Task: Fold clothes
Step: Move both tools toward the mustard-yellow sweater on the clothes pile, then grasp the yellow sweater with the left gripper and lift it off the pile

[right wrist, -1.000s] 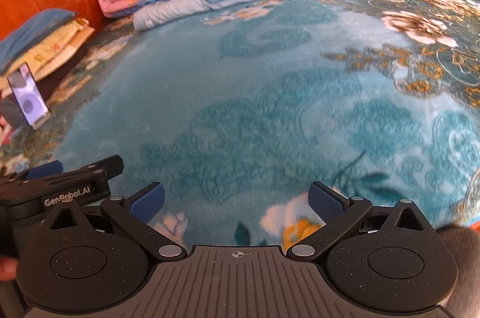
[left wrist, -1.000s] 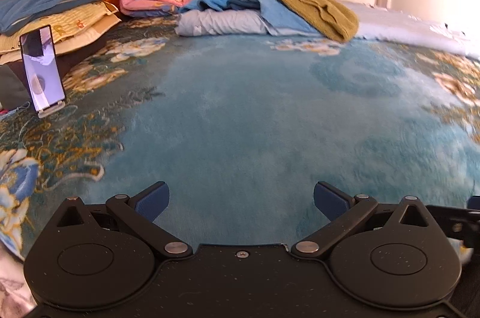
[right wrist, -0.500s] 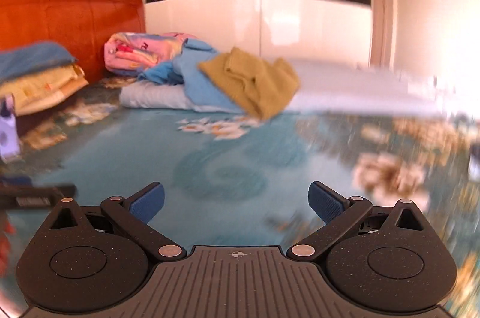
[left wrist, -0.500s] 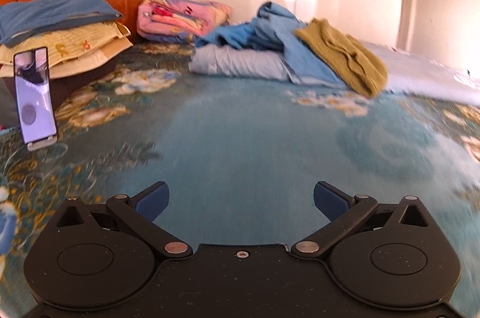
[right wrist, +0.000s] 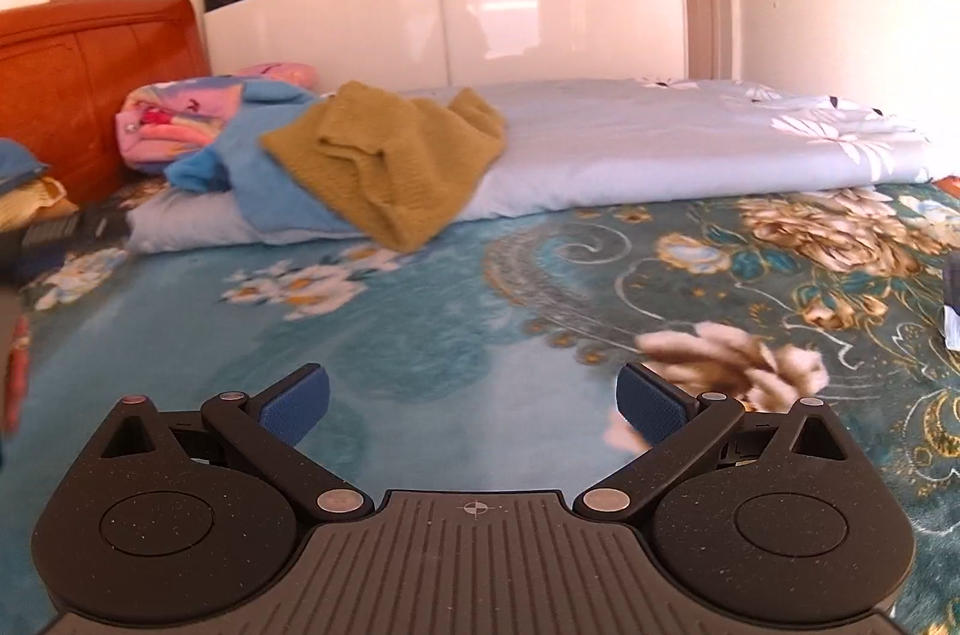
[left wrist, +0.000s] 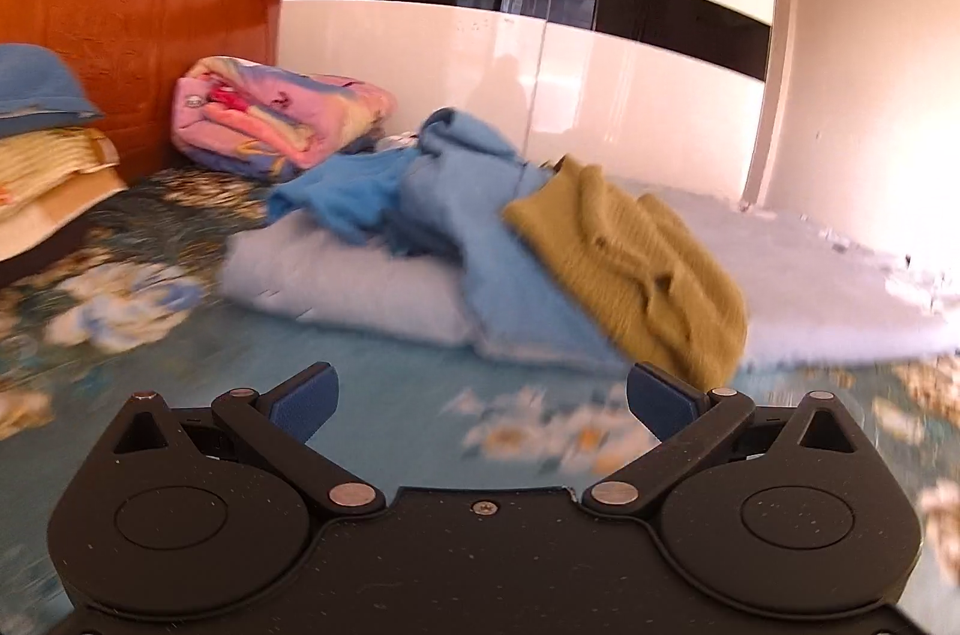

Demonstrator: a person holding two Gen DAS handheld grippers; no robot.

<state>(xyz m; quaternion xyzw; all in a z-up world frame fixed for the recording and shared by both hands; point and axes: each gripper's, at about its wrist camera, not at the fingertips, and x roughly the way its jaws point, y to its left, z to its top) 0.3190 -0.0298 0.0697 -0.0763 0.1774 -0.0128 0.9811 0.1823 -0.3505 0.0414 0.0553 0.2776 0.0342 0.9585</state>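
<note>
A pile of clothes lies at the far side of the bed: an olive knitted sweater (left wrist: 630, 257) on top of a light blue garment (left wrist: 474, 191), over a pale grey-blue folded piece (left wrist: 336, 281). The sweater (right wrist: 390, 155) and the blue garment (right wrist: 264, 179) also show in the right wrist view. My left gripper (left wrist: 483, 395) is open and empty, close in front of the pile above the blanket. My right gripper (right wrist: 474, 401) is open and empty, farther back over the teal floral blanket (right wrist: 420, 335).
A pink folded quilt (left wrist: 270, 119) lies by the orange wooden headboard (left wrist: 138, 29). Stacked pillows (left wrist: 42, 155) are at the left. A pale blue duvet (right wrist: 660, 137) lies along the far right of the bed. A white wardrobe (right wrist: 450, 5) stands behind.
Both grippers have tilted up and moved forward toward the clothes pile, which now looks much larger. The phone at the left has left the view. Both stay open.
</note>
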